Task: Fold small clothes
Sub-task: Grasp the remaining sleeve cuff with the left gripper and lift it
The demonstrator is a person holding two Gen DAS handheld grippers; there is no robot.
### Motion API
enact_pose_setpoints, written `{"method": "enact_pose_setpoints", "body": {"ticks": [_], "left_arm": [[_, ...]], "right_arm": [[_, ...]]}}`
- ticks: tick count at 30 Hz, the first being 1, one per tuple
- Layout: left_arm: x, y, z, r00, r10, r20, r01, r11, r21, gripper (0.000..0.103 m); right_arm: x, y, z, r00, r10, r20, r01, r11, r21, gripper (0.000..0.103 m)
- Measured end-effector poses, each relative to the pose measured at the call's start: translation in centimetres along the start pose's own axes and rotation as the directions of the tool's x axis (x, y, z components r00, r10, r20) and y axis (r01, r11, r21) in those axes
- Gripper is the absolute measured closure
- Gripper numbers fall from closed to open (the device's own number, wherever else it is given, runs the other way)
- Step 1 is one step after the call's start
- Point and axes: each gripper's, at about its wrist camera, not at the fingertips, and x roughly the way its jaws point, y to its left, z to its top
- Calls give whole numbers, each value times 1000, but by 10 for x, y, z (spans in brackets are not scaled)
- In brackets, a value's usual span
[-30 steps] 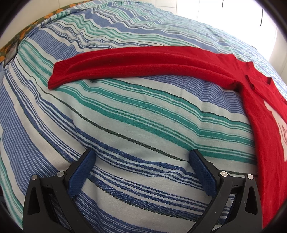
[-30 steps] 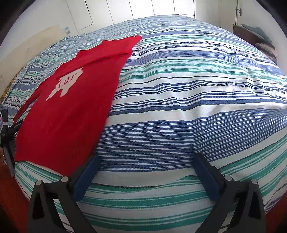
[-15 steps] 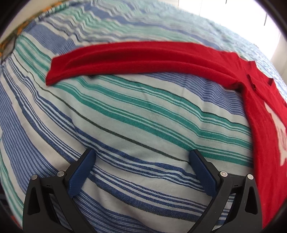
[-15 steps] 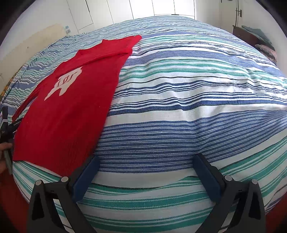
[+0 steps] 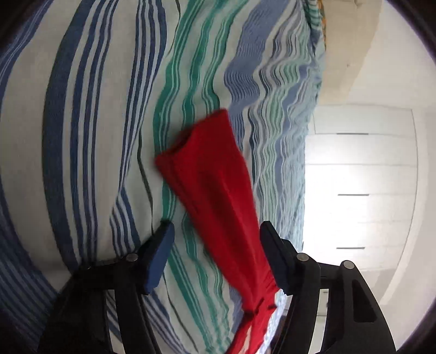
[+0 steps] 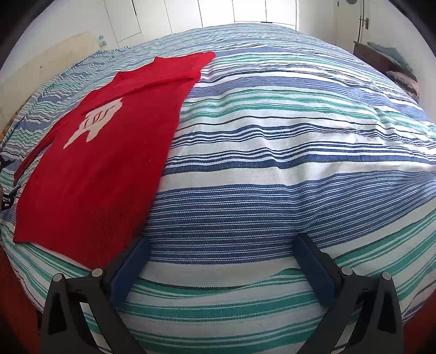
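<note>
closing around a sleeve (image 5: 209, 174) of the red sweater (image 6: 109, 152), left gripper (image 5: 215, 231), pads not yet pressing the cloth between them. lying flat on the striped bedspread (image 6: 272, 152), sweater body. hovering wide open and empty over bare stripes, right gripper (image 6: 223, 250).

A home bedroom. A wide bed under a blue, green and white striped cotton cover (image 6: 272, 152) fills the view ahead of the right hand-held gripper. Beyond it stand white panelled wardrobe doors (image 6: 190, 16).
</note>
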Motion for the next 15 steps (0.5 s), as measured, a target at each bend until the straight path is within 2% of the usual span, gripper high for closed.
{"method": "enact_pose_setpoints", "body": {"ticks": [2,4,5,7,10,11,13,15], "left_arm": [[6,-3,15,1000,2,24,-2,1000,4,50],[12,-7,25,999,20,38,-21,1000,10,72],[13,-6,28,999,26,43,-26,1000,8,77],[13,-5,29,998,39,59,-40,999,17,94],[9,-25,23,990,118,75,-127,983,130,97],[4,-43,18,987,140,85,-154,967,201,97],[5,-94,1,987,133,95,-158,922,352,97],[11,-162,-33,992,94,84,-124,844,522,97]], "right_arm": [[1,1,0,1000,-9,1,9,1000,-4,0],[3,3,1,1000,-20,2,20,1000,-5,0],[3,4,1,1000,-23,2,23,1000,-2,0],[5,4,2,1000,-28,3,28,1000,6,0],[6,5,4,999,-36,6,36,999,14,0],[6,5,4,999,-37,7,37,999,15,0],[6,5,4,999,-36,11,36,999,15,0],[5,5,3,999,-31,14,31,999,14,0]]}}
